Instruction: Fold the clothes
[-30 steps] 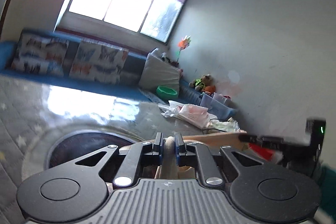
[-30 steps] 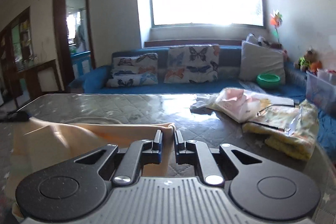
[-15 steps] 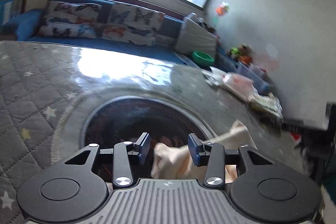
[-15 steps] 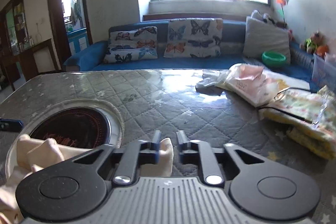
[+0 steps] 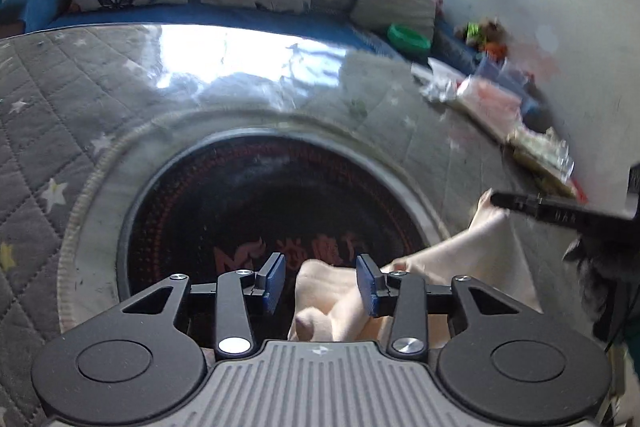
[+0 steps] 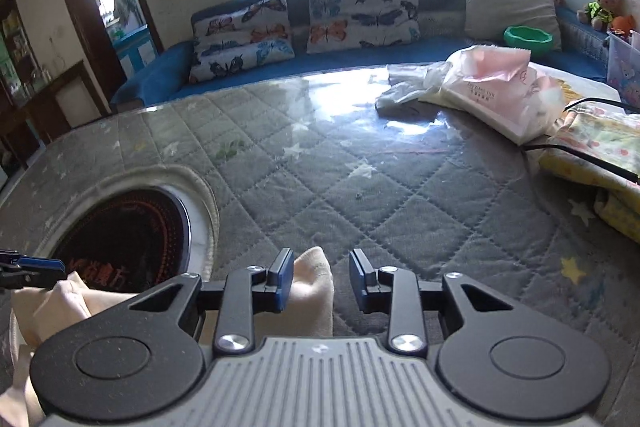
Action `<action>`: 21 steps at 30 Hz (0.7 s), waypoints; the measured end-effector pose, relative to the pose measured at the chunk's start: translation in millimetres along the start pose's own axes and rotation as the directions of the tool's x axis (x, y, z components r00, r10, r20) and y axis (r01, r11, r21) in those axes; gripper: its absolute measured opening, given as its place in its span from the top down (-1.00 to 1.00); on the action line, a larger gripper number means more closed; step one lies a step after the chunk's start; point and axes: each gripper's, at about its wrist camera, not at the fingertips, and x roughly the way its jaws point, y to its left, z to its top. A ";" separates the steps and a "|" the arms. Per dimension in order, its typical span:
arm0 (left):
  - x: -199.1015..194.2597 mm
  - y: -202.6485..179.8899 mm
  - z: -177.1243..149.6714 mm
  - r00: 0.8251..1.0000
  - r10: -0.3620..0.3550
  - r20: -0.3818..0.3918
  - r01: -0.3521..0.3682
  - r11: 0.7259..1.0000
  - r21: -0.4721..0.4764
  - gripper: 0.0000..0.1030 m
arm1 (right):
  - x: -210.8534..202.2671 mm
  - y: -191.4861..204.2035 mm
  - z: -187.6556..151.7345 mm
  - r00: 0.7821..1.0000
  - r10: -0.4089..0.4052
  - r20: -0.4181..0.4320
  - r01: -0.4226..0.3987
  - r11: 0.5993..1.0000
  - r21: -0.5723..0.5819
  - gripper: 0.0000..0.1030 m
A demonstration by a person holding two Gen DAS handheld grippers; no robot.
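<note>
A cream-coloured garment [image 5: 460, 267] lies crumpled on the grey quilted table, partly over the round black cooktop [image 5: 264, 199]. My left gripper [image 5: 320, 281] is open, with a fold of the cloth lying loose between its jaws. My right gripper [image 6: 320, 277] is open too; a corner of the garment [image 6: 314, 291] rests beside its left pad. The right gripper's finger also shows in the left wrist view [image 5: 552, 211], and the left gripper's blue fingertip shows in the right wrist view [image 6: 32, 265].
Plastic bags [image 6: 488, 87] and folded patterned fabric [image 6: 600, 147] lie at the table's right side, with a black cable [image 6: 580, 155] across them. A blue sofa with butterfly cushions [image 6: 360, 11] stands behind the table. A green bowl [image 6: 528, 37] sits on the sofa.
Both grippers have opened and let go of the garment, which has dropped onto the table. Both views have tilted down toward the table and cooktop.
</note>
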 end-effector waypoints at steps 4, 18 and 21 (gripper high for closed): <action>3.3 -4.6 -3.0 1.000 0.003 0.008 -0.003 0.999 0.037 0.80 | 5.4 0.6 0.7 0.999 0.016 -0.034 -0.016 1.000 -0.011 0.57; -39.0 16.2 7.0 0.966 -0.011 0.259 0.018 1.000 -0.023 0.89 | 5.9 16.4 19.2 0.999 0.032 0.027 -0.029 0.997 -0.074 0.86; -55.2 23.2 12.0 0.939 0.023 0.343 -0.014 0.999 -0.029 0.90 | -7.7 21.1 31.0 0.987 0.044 0.156 -0.036 0.998 -0.054 0.86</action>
